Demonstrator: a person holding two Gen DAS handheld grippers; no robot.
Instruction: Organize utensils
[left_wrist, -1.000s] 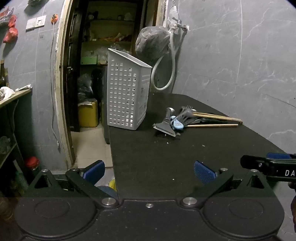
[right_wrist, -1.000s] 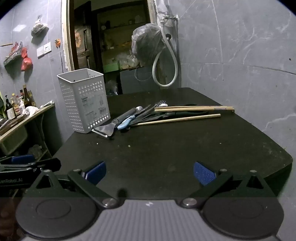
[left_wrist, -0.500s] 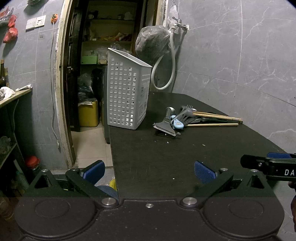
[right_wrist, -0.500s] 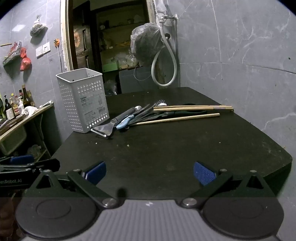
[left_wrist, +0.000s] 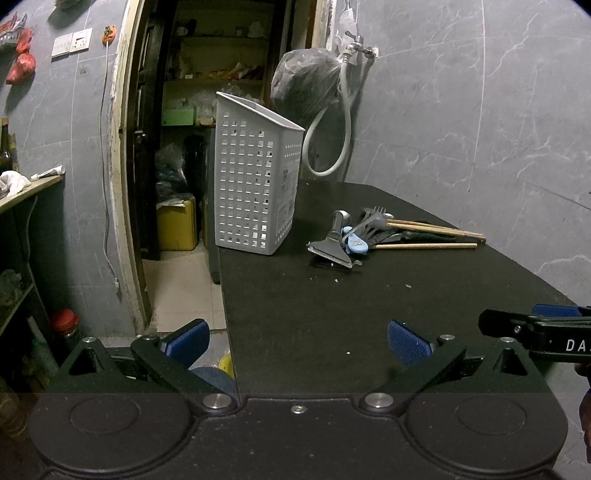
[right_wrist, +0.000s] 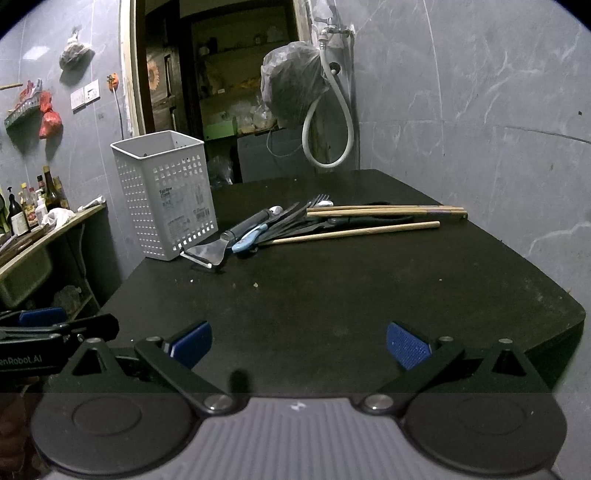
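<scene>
Here, the left tongs (left_wrist: 298, 343) and right tongs (right_wrist: 299, 345) both stand wide apart and grip nothing, low over the near edge of the black bench (right_wrist: 369, 288). A white perforated utensil basket (right_wrist: 166, 192) stands upright at the bench's far left corner. Just beside it lies the utensil pile (right_wrist: 295, 225): a metal peeler (right_wrist: 207, 253) nearest the basket, a blue-handled tool (right_wrist: 249, 238), a fork (right_wrist: 314, 205) (partly buried), and wooden chopsticks (right_wrist: 384, 211) pointing right.
</scene>
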